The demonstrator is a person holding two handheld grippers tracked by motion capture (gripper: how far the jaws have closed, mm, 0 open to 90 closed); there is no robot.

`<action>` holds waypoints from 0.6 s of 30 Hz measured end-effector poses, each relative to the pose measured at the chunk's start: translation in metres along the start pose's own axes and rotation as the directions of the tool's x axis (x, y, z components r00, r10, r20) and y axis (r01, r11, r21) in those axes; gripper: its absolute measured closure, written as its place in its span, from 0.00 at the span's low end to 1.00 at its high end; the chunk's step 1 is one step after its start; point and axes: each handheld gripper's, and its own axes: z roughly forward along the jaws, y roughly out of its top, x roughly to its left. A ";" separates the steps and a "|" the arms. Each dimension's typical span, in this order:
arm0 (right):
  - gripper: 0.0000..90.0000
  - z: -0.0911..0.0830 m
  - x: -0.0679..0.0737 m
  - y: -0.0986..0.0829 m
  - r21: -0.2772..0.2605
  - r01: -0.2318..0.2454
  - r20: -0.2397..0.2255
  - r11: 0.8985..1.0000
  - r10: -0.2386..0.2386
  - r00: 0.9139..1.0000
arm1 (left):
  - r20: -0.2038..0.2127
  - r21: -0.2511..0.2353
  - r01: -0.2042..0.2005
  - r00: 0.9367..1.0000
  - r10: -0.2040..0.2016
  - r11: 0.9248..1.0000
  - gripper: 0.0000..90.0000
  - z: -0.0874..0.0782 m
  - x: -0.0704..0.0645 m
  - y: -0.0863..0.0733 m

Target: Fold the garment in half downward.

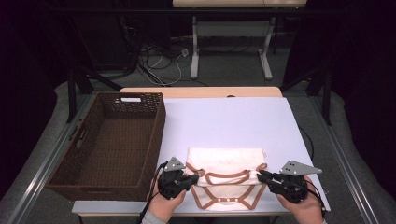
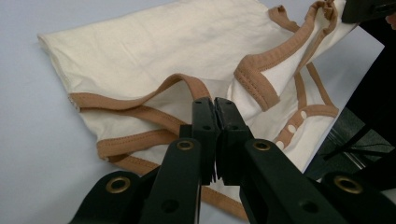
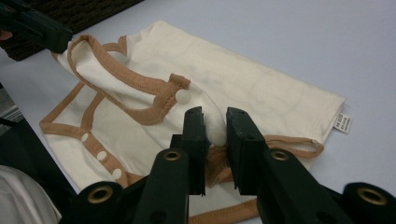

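We hold the cream bodysuit (image 1: 227,179) on the tabletop (image 1: 224,121): left gripper (image 2: 215,109) fingers pinched on its edge, right gripper (image 3: 215,126) fingers narrowly apart around fabric. We should lift both sides evenly.

Nothing can be read. A small white tag (image 3: 343,123) at the garment's (image 3: 243,88) far right corner bears dark print, too small and blurred to make out.
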 end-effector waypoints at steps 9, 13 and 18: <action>0.87 0.000 0.005 -0.007 0.012 0.011 0.002 1.000 -0.011 1.000 | 0.018 -0.015 -0.030 0.999 0.030 0.999 0.98 -0.001 -0.005 -0.007; 0.87 -0.004 0.006 -0.010 0.014 0.011 -0.005 1.000 -0.011 1.000 | 0.017 -0.008 -0.040 0.999 0.040 0.999 0.98 -0.001 -0.007 -0.010; 0.87 -0.007 0.007 -0.013 0.004 0.002 -0.015 1.000 -0.002 1.000 | 0.019 -0.004 -0.044 0.999 0.044 0.999 0.98 -0.003 -0.010 -0.013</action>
